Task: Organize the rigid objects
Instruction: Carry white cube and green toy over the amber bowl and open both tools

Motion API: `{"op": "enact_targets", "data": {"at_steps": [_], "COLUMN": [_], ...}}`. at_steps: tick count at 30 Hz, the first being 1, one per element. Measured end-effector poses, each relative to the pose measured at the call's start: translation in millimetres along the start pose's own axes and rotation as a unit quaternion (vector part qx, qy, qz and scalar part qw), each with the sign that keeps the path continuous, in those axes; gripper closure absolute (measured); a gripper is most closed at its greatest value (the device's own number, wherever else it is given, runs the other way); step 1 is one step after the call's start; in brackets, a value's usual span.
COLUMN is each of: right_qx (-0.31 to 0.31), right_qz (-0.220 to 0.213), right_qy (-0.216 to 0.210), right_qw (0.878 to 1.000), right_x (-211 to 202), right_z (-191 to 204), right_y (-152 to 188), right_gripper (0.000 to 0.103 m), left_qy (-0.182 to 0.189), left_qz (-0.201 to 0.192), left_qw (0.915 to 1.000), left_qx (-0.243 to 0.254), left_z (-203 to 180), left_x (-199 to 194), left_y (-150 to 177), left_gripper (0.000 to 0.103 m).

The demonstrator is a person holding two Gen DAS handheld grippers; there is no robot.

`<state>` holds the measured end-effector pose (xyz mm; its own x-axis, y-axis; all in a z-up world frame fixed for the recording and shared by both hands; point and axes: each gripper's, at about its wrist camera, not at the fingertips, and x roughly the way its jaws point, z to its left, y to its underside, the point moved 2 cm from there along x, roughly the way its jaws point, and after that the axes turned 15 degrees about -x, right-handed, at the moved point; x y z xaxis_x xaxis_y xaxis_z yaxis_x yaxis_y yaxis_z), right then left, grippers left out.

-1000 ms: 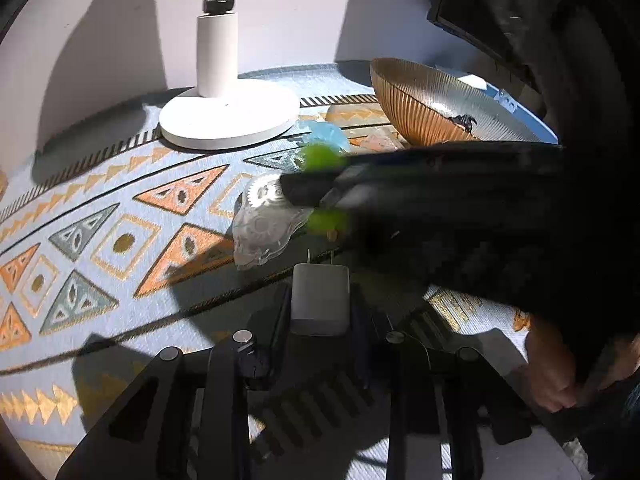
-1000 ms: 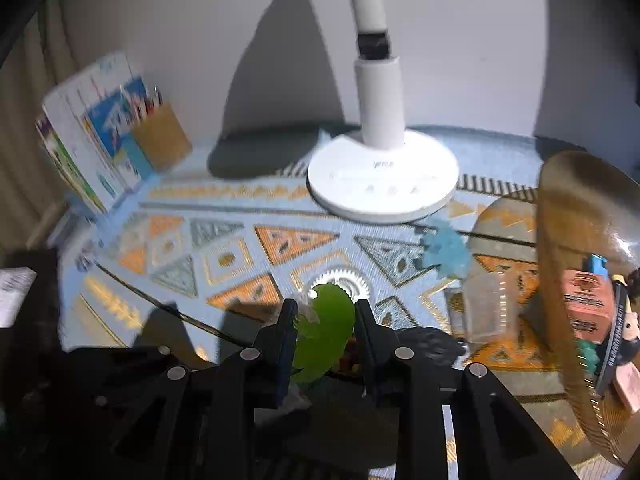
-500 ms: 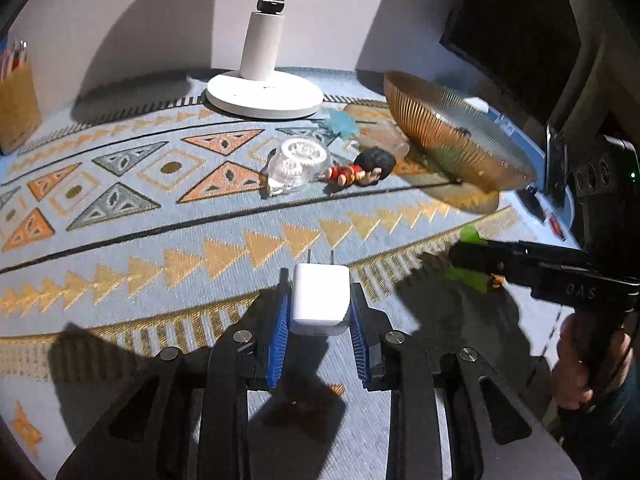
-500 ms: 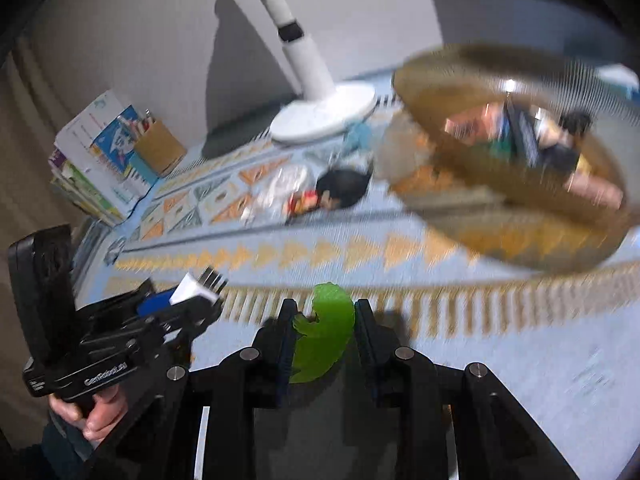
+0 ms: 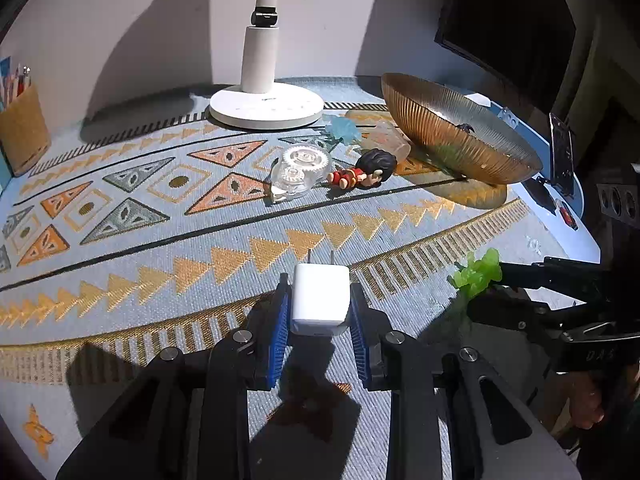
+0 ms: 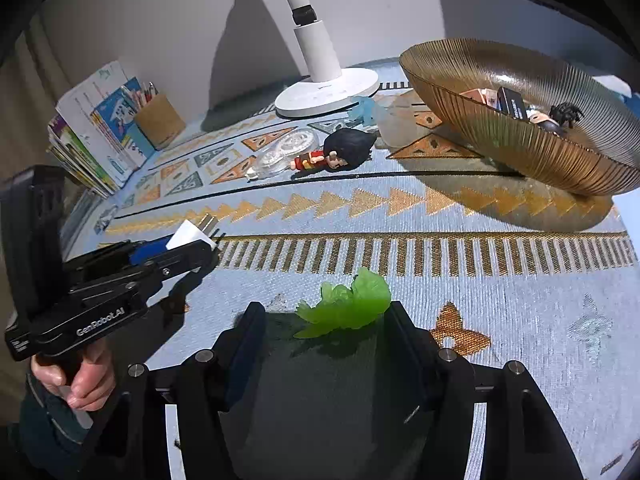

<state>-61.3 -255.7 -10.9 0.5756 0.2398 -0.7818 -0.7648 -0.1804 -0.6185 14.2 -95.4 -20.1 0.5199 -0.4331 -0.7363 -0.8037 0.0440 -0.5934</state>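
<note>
Woven blue cloth with orange triangles and gold bars (image 6: 500,312) covers the desk and carries everything in sight. Nearest the right wrist camera, the right gripper (image 6: 324,322) has its jaws opening, spread well wider than the translucent green plastic figure with jagged edges (image 6: 348,304) that sits between them; the left pad is clear of it, the right pad is just beside it, and whether it already rests on the cloth I cannot tell. It looks light, stiff and thin-limbed, so a hold across its thicker body would serve better than one on the spiky tips.

To the left, the left gripper (image 5: 320,304) is closed on a white cube-shaped plug-in charger with two metal prongs (image 5: 320,298), its blue pads pressed flat against two opposite faces and the prongs pointing away. That charger seems hard, smooth and a little dense; flat sides suit the grip, though glossy plastic could slip.

Farther off lie a clear plastic tape dispenser with toothed wheels (image 5: 298,172) and, just right of it, a small figurine with black hair and a red top (image 5: 366,170), on its side. Its big head would likely make it top-heavy.

Far right stands the ribbed amber glass bowl (image 6: 560,156), probably fragile, already holding several small items. A white desk lamp base (image 5: 266,106) stands at the far edge.
</note>
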Motion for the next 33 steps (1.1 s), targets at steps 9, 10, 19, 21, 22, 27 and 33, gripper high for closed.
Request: {"op": "enact_targets", "data": {"at_steps": [9, 10, 19, 21, 22, 27, 33], "right_qx": [-0.010, -0.013, -0.024, -0.021, -0.019, 0.015, 0.046], "right_qz": [0.001, 0.003, -0.043, -0.053, -0.061, -0.111, -0.170], "right_qy": [0.074, 0.086, 0.089, 0.100, 0.109, 0.145, 0.169], "right_qw": [0.997, 0.996, 0.995, 0.993, 0.992, 0.983, 0.970], "right_x": [4, 5, -17, -28, -38, -93, -151], "right_z": [6, 6, 13, 9, 4, -31, -83], "right_y": [-2, -2, -7, -10, -13, -32, -55], "right_gripper": [0.049, 0.058, 0.060, 0.060, 0.060, 0.060, 0.060], "left_qy": [0.004, 0.003, 0.005, 0.009, 0.010, 0.057, 0.096], "left_qz": [0.003, 0.002, -0.001, -0.002, -0.004, -0.046, -0.093], "left_qw": [1.0000, 1.0000, 0.9999, 0.9999, 0.9999, 0.9973, 0.9903], "left_qx": [-0.005, -0.004, -0.012, -0.013, -0.011, 0.005, 0.038], "left_z": [1, 0, 2, -1, -5, -40, -95], "left_x": [0, 0, -4, -8, -12, -45, -72], "left_y": [0, 0, -1, -2, -4, -37, -92], "left_gripper": [0.078, 0.078, 0.078, 0.078, 0.078, 0.078, 0.078]}}
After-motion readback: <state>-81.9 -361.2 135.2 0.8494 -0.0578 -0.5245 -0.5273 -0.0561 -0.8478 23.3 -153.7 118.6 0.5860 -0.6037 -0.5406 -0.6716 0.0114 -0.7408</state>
